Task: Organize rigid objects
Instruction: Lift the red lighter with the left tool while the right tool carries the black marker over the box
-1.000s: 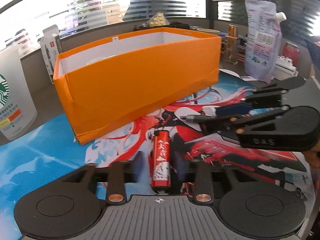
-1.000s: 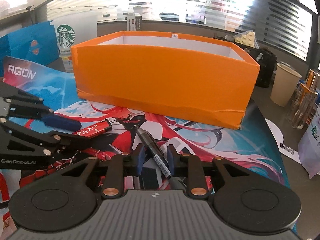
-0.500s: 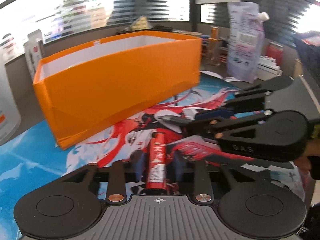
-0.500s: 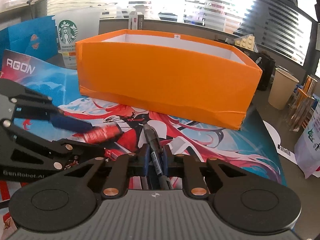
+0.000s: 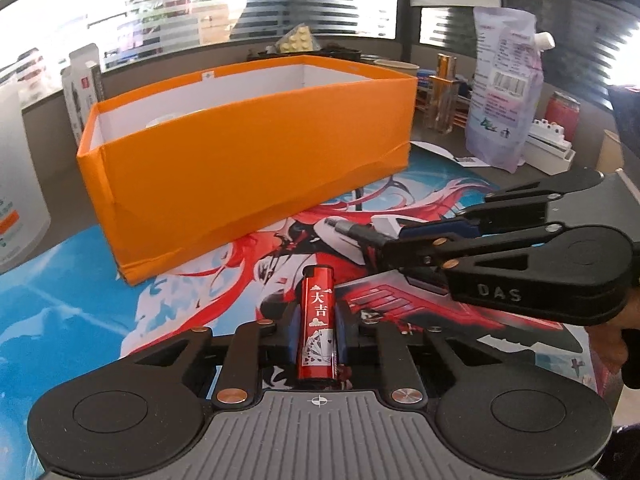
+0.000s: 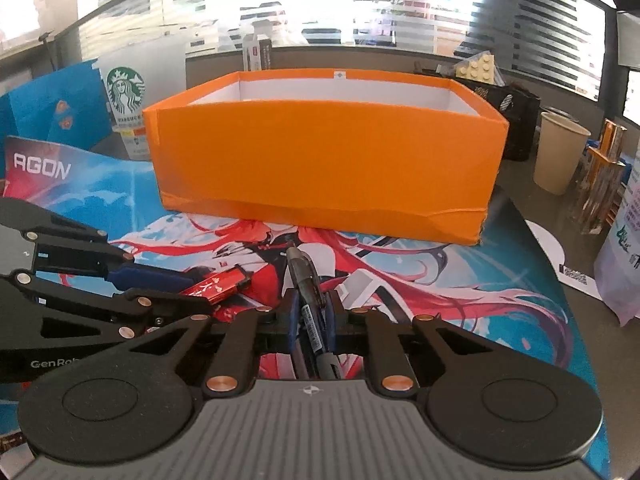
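Observation:
A red lighter (image 5: 318, 292) with white characters sits between the blue pads of my left gripper (image 5: 318, 316). The jaws are closing and the pads press on its sides. My right gripper (image 6: 311, 312) is shut on a black marker pen (image 6: 304, 276), whose tip points at the orange box (image 6: 328, 168). The left wrist view shows the right gripper (image 5: 400, 236) coming in from the right with the pen tip (image 5: 348, 230) sticking out. The lighter (image 6: 218, 286) shows at the left of the right wrist view. The open-topped orange box (image 5: 248, 168) stands just beyond both grippers on a printed mat (image 5: 60, 300).
A Starbucks cup (image 6: 125, 108) and a blue bag stand left of the box. On the right are a paper cup (image 6: 560, 152), a purple spouted pouch (image 5: 504, 92) and a red can (image 5: 562, 114). A person's hand (image 5: 608, 344) holds the right gripper.
The left jaws have closed from wide apart onto the lighter. The right jaws have closed onto the pen. Both hands have stayed about where they were.

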